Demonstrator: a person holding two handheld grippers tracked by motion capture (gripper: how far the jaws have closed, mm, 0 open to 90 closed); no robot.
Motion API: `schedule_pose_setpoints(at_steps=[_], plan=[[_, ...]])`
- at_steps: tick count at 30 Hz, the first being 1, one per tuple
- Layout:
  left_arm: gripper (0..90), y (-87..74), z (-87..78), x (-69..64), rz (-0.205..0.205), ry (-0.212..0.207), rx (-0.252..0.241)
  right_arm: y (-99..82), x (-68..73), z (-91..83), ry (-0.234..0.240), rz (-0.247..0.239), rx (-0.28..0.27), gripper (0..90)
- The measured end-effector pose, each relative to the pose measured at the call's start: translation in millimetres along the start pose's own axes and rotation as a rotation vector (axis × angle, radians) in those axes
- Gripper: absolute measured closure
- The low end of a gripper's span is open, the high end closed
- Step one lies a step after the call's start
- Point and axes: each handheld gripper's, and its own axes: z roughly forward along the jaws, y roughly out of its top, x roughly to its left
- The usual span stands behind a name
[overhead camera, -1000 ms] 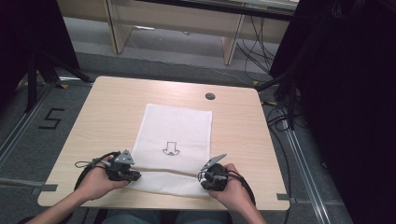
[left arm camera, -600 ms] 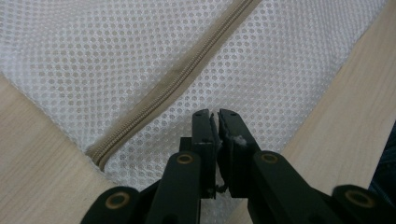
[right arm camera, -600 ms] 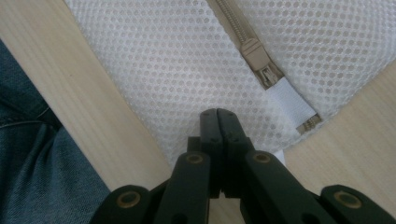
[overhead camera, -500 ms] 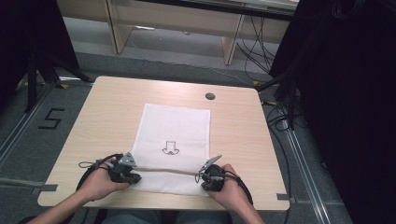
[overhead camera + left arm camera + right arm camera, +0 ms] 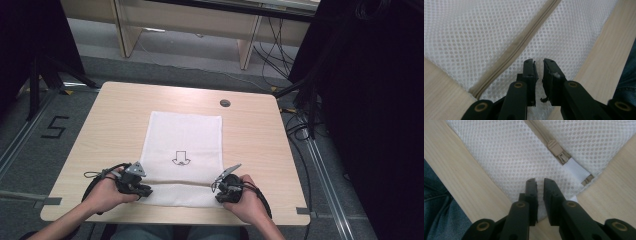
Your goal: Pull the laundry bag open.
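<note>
A white mesh bag (image 5: 182, 135) lies flat in the middle of the wooden table (image 5: 255, 140), with a small arrow print (image 5: 181, 158) on it. A beige zipper (image 5: 524, 42) runs across its near end, and the zipper pull (image 5: 555, 148) sits by the right corner. My left gripper (image 5: 144, 190) rests on the bag's near left corner. In the left gripper view its jaws (image 5: 539, 61) stand almost together with mesh in the thin gap. At the near right corner, my right gripper (image 5: 222, 196) has its jaws (image 5: 539, 180) closed to a slit over the bag's edge.
A round cable hole (image 5: 225, 103) sits in the table's far right part. The table's near edge runs just behind both hands, with the person's jeans (image 5: 439, 207) below it. Bare wood (image 5: 110, 130) flanks the bag on both sides.
Both hands have eased slightly toward the near edge. The bag lies as before.
</note>
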Motion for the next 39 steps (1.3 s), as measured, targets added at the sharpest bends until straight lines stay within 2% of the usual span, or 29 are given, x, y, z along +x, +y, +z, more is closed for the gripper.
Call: schedule_pose_setpoints(at_steps=[1, 2, 3, 5, 7, 8, 9, 10, 11, 12, 13, 14, 15, 16, 17, 18, 19, 20, 21, 23, 25, 26, 27, 28, 29, 30, 34, 37, 39], plan=[[76.6, 0.6, 1.4, -4.0, -0.049, -0.01, -0.055, -0.3, -0.7, -2.7, -0.001, 0.007, -0.015, 79.2], [75.4, 1.4, 2.1, -5.9, -0.074, -0.02, -0.092, -0.4, -0.5, -5.6, -0.003, 0.037, -0.035, 78.3], [71.9, 2.4, 3.0, -7.0, -0.082, -0.028, -0.124, -1.0, -5.8, -11.9, -0.016, 0.059, -0.078, 75.8], [70.4, 3.0, 3.4, -6.2, -0.074, -0.023, -0.132, -1.7, -8.1, -13.5, -0.019, 0.068, -0.093, 75.0], [63.6, 3.9, 4.4, -5.1, -0.063, -0.016, -0.163, -5.7, -15.1, -18.9, -0.029, 0.123, -0.114, 73.2], [61.1, 4.6, 5.1, -3.6, -0.058, -0.014, -0.18, -6.7, -17.0, -19.6, -0.032, 0.129, -0.121, 72.2], [57.1, 5.0, 6.6, -4.2, -0.085, -0.026, -0.202, -8.8, -20.0, -21.6, -0.034, 0.167, -0.132, 71.2], [54.7, 5.5, 6.7, -3.6, -0.087, -0.035, -0.211, -10.3, -23.8, -22.3, -0.038, 0.172, -0.143, 70.6], [52.7, 5.7, 6.7, -2.4, -0.083, -0.041, -0.224, -11.6, -24.6, -23.9, -0.027, 0.206, -0.133, 70.1], [51.1, 5.9, 7.1, -2.8, -0.11, -0.048, -0.241, -12.7, -27.9, -23.4, -0.03, 0.198, -0.138, 70.0], [49.6, 6.4, 6.3, -1.2, -0.102, -0.042, -0.243, -13.6, -28.9, -23.5, -0.028, 0.208, -0.133, 70.2], [48.0, 6.6, 6.7, -1.5, -0.114, -0.039, -0.251, -14.5, -30.3, -22.8, -0.03, 0.219, -0.129, 70.3], [47.0, 6.7, 6.0, 0.4, -0.098, -0.03, -0.254, -14.6, -31.7, -21.7, -0.032, 0.206, -0.136, 70.2], [46.0, 6.4, 6.0, 0.2, -0.117, -0.032, -0.261, -14.5, -30.2, -22.0, -0.027, 0.233, -0.115, 70.3], [44.7, 5.8, 5.6, 1.5, -0.111, -0.025, -0.254, -14.9, -30.7, -21.3, -0.032, 0.226, -0.117, 70.7], [43.6, 5.2, 6.2, 1.0, -0.129, -0.031, -0.263, -15.3, -30.7, -21.0, -0.032, 0.224, -0.114, 70.8], [42.8, 4.4, 5.9, 2.2, -0.119, -0.021, -0.26, -15.6, -30.3, -20.5, -0.034, 0.223, -0.113, 70.8], [41.8, 4.1, 5.6, 2.9, -0.12, -0.012, -0.257, -15.7, -31.5, -19.5, -0.04, 0.199, -0.122, 70.2], [41.2, 3.7, 5.1, 3.2, -0.129, -0.005, -0.262, -15.5, -30.3, -19.7, -0.038, 0.214, -0.117, 68.4], [41.1, 3.6, 4.1, 4.8, -0.136, 0.003, -0.273, -14.7, -32.9, -17.7, -0.046, 0.176, -0.132, 65.5], [41.6, 3.3, 4.3, 5.5, -0.141, 0.004, -0.279, -14.4, -32.6, -16.8, -0.042, 0.197, -0.126, 64.8], [42.2, 3.6, 4.4, 5.8, -0.132, 0.004, -0.278, -14.7, -34.9, -15.4, -0.044, 0.177, -0.138, 64.7], [42.8, 3.8, 4.8, 5.9, -0.133, 0.01, -0.272, -14.9, -33.6, -15.9, -0.036, 0.2, -0.124, 64.8], [43.4, 4.4, 5.6, 4.7, -0.135, 0.0, -0.287, -15.0, -34.2, -15.7, -0.039, 0.194, -0.129, 65.3], [43.8, 4.9, 5.2, 5.4, -0.117, -0.002, -0.281, -14.9, -34.6, -16.1, -0.041, 0.197, -0.13, 65.9], [43.9, 4.8, 6.3, 4.0, -0.126, -0.004, -0.284, -14.7, -34.9, -16.8, -0.037, 0.197, -0.13, 66.4], [44.3, 4.2, 6.8, 3.1, -0.097, -0.009, -0.284, -10.4, -33.7, -18.9, -0.063, 0.188, -0.148, 69.6], [44.8, 4.3, 6.4, 2.9, -0.096, -0.01, -0.293, -7.4, -31.3, -19.5, -0.073, 0.173, -0.15, 72.9], [45.3, 5.0, 6.2, 2.2, -0.099, -0.012, -0.3, -5.3, -29.3, -19.6, -0.071, 0.189, -0.143, 78.2]])
